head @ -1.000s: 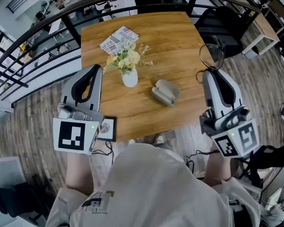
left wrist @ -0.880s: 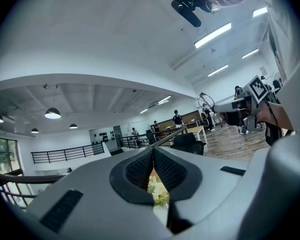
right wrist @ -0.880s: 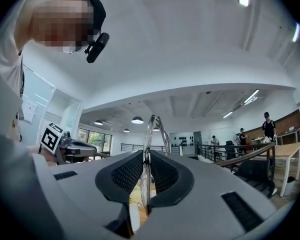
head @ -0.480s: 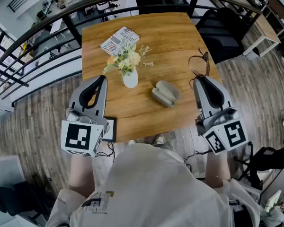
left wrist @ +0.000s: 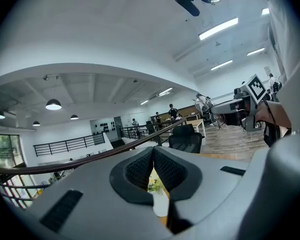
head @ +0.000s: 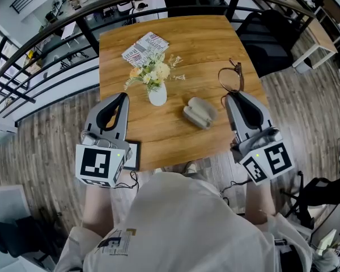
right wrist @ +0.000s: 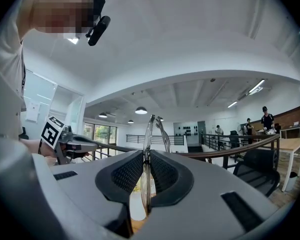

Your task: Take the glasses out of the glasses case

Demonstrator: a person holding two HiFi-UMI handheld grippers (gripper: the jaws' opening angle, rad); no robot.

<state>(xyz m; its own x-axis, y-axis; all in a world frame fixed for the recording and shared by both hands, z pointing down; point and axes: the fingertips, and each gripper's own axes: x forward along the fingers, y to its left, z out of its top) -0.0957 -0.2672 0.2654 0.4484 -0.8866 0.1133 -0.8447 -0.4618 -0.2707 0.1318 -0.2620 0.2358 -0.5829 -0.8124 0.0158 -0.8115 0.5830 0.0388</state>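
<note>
The thin-framed brown glasses are pinched by a lens between the right gripper's jaws over the wooden table's right edge, right of the grey glasses case lying mid-table, while the left gripper, jaws pressed together and empty, hovers near the white flower vase.

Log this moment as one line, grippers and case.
right gripper: shut on glasses | left gripper: shut, empty | case: on table, near vase | glasses: out of case
</note>
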